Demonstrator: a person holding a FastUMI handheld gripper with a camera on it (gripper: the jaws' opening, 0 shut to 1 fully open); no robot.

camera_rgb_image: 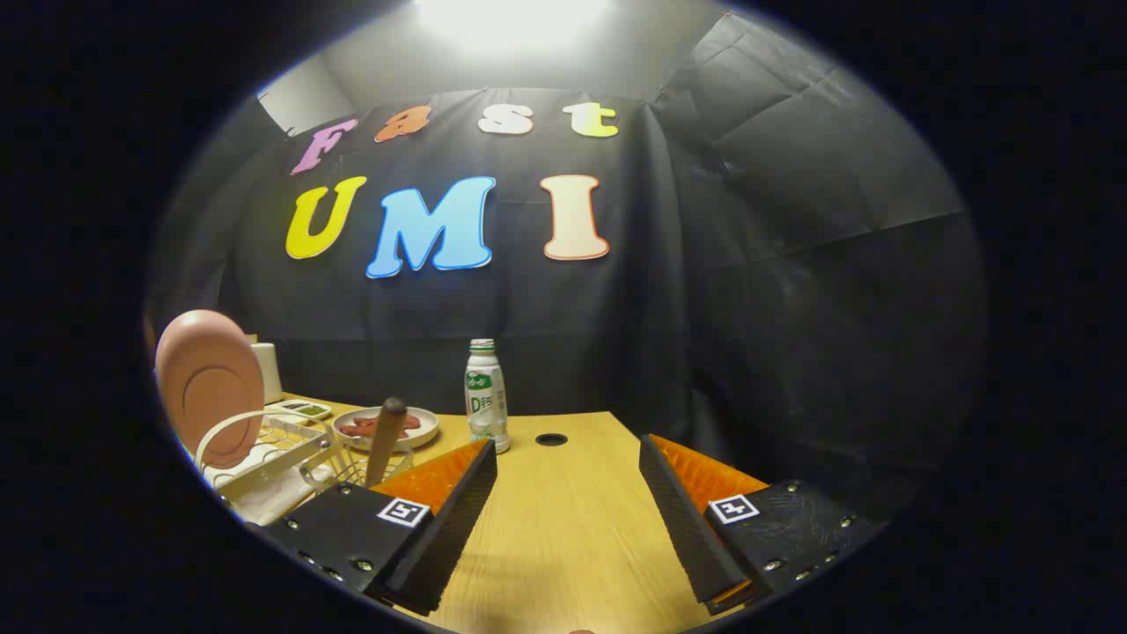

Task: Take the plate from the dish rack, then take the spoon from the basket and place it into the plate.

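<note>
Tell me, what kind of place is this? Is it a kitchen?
Probably a pretend kitchen corner set up in a booth, not a real kitchen. A pink plate stands upright in a white dish rack on a wooden table, with black cloth behind. The open gripper holds nothing.

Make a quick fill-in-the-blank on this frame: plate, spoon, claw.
1. The pink plate stands on edge in the dish ____.
2. The claw is ____, with only bare table between its fingers.
3. The spoon handle sticks up out of the wire ____.
4. The bottle stands upright just beyond the ____ finger.

Missing words: rack; open; basket; left
</note>
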